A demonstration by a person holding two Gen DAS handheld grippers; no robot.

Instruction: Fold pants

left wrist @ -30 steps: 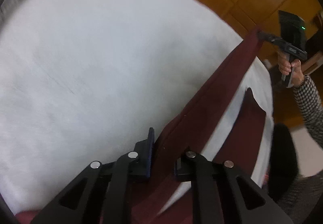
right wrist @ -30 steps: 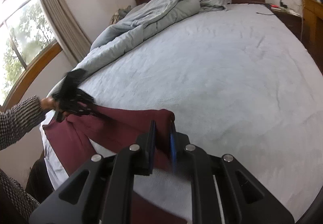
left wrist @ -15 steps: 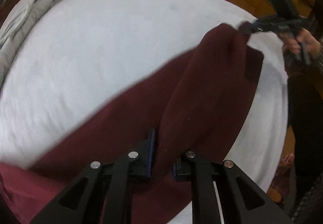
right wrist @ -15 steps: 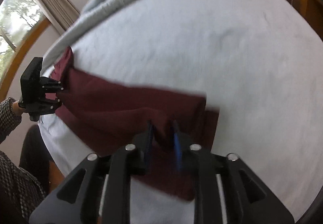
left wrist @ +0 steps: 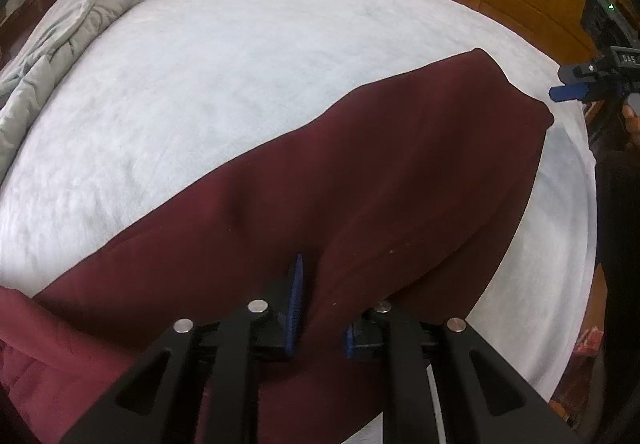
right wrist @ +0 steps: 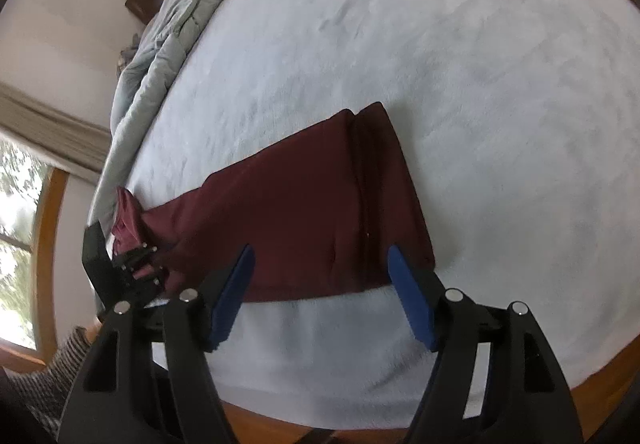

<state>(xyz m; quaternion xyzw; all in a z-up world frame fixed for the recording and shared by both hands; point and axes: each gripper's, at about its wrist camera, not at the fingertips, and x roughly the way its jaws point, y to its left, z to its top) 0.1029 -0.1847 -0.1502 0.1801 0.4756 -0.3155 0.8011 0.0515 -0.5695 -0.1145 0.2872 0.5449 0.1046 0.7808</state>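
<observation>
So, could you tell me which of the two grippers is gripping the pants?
The left gripper, shut on the maroon pants; the right gripper's jaws are opening, empty.

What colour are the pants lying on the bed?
The pants are a plain dark maroon, with no pattern. The right wrist view shows them best.

Both wrist views look steeply down, sharing the pants.

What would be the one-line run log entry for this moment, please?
step: fold pants | left gripper: shut on pants | right gripper: opening, empty | pants: lying on bed
</observation>
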